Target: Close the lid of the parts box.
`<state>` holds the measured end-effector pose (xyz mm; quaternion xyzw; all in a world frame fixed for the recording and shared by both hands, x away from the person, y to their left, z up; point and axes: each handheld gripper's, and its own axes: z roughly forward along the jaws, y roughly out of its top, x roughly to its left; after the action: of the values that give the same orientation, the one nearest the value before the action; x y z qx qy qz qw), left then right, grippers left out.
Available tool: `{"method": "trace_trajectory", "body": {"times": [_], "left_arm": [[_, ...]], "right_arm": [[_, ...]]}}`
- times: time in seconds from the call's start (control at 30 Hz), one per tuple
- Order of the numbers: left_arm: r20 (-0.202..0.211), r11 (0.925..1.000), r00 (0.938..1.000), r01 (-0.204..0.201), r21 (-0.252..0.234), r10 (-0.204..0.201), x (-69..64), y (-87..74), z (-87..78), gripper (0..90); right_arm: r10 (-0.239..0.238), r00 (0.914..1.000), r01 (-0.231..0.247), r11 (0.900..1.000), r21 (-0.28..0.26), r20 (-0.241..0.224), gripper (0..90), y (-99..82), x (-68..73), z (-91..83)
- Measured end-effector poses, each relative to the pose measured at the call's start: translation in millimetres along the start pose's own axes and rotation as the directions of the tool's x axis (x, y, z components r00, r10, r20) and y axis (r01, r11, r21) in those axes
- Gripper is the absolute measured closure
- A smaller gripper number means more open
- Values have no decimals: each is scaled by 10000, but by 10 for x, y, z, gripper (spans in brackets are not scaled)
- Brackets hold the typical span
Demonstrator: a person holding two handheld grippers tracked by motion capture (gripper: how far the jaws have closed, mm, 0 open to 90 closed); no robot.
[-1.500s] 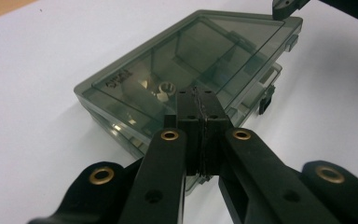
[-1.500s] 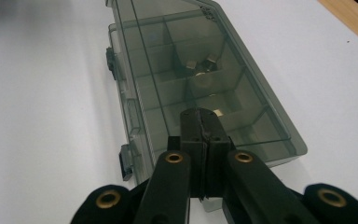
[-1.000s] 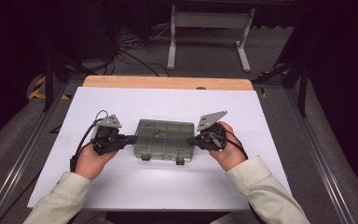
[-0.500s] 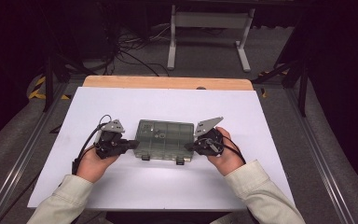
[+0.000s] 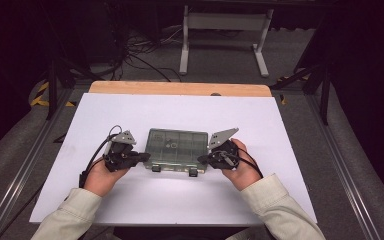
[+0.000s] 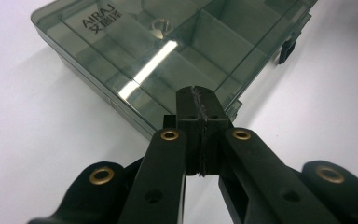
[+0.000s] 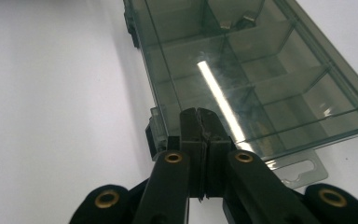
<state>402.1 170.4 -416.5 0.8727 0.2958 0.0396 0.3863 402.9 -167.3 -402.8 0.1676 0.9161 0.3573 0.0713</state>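
Both grippers closed, flanking the organizer box.

I am holding the left gripper and right gripper at opposite ends of the smoky compartment box, lying mid-bench; jaws are pressing together empty, tips possibly touching its edges.

Lab or studio, white table on metal rails, floor cables, dark surroundings

Both hands come in from the near edge; left gripper and right gripper point inward, fingers pressed together.
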Motion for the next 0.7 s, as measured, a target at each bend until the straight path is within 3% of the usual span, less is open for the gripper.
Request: {"method": "trace_trajectory", "body": {"times": [0.27,0.43,0.7], "left_arm": [[185,9999,9997,144,-59,-143,6,-3,17,897],[-4,10000,10000,-55,1,55,-29,7,20,898],[114,9996,9996,-249,-158,251,-73,6,20,896]], "right_arm": [[109,9999,-107,9999,-111,127,900,-26,21,19],[25,9998,-24,10000,-65,199,900,-19,33,23],[119,9999,-117,9998,-189,77,900,-18,46,8]]}}
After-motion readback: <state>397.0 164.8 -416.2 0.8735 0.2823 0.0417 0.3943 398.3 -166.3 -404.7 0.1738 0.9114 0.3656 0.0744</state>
